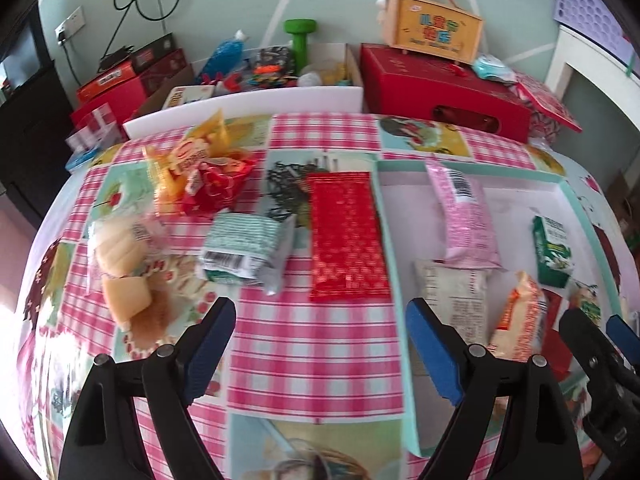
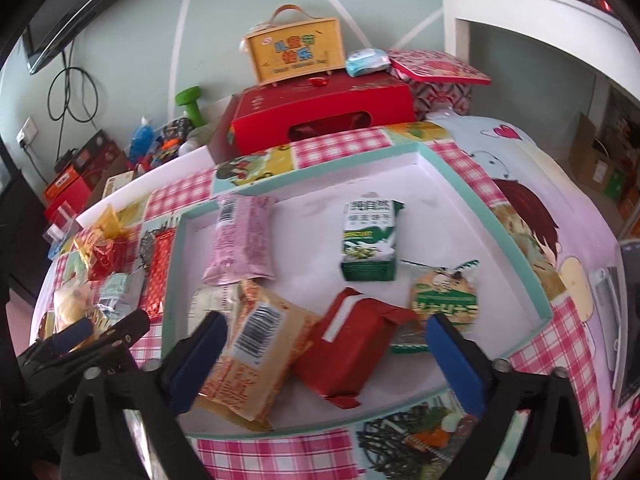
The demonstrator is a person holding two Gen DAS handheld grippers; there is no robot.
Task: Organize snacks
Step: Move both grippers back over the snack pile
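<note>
Left wrist view, left to right. Table covered by a pink checked cloth (image 1: 312,360). At 9 o'clock a clear bag of pale cakes (image 1: 120,264) is seen lying on the cloth. At 10 o'clock a heap of red and yellow sweet packets (image 1: 200,172). Just right of the cakes, a green-and-white packet (image 1: 244,252), barcode end toward the camera. Near centre, 12 o'clock, a flat red packet (image 1: 346,236) is laid lengthwise, its right edge just beside the rim of the white tray (image 1: 400,280).

Inside the tray: a pink packet (image 1: 466,216) at 1 o'clock, a pale packet (image 1: 452,296) below it, an orange packet (image 1: 518,320) at 3 o'clock, a green carton (image 1: 554,250) upright near the far right wall.

Left gripper (image 1: 320,344): jaws spread wide, nothing between them, only checked cloth and the tray rim seen in the gap. No packet is touched.

Right wrist view, left to right. The left gripper is seen at 8 o'clock beside the tray. Orange packet lies at 6–7 o'clock, overlapping the pale packet, its lower left corner hidden behind the left finger (image 2: 196,364). A dark red packet (image 2: 352,344) is laid just right of it, touching. A green-and-tan packet (image 2: 444,300) at 4 o'clock, partly behind the right finger. Green carton stands at 12 o'clock, pink packet at 10–11 o'clock.

Right gripper (image 2: 328,360): jaws fully spread, straddling the orange and dark red packets; pads not pressed on either. Contact of the left pad with the orange packet cannot be told.

Behind the table, a red box (image 2: 320,112) with a yellow case (image 2: 296,52) on top.
</note>
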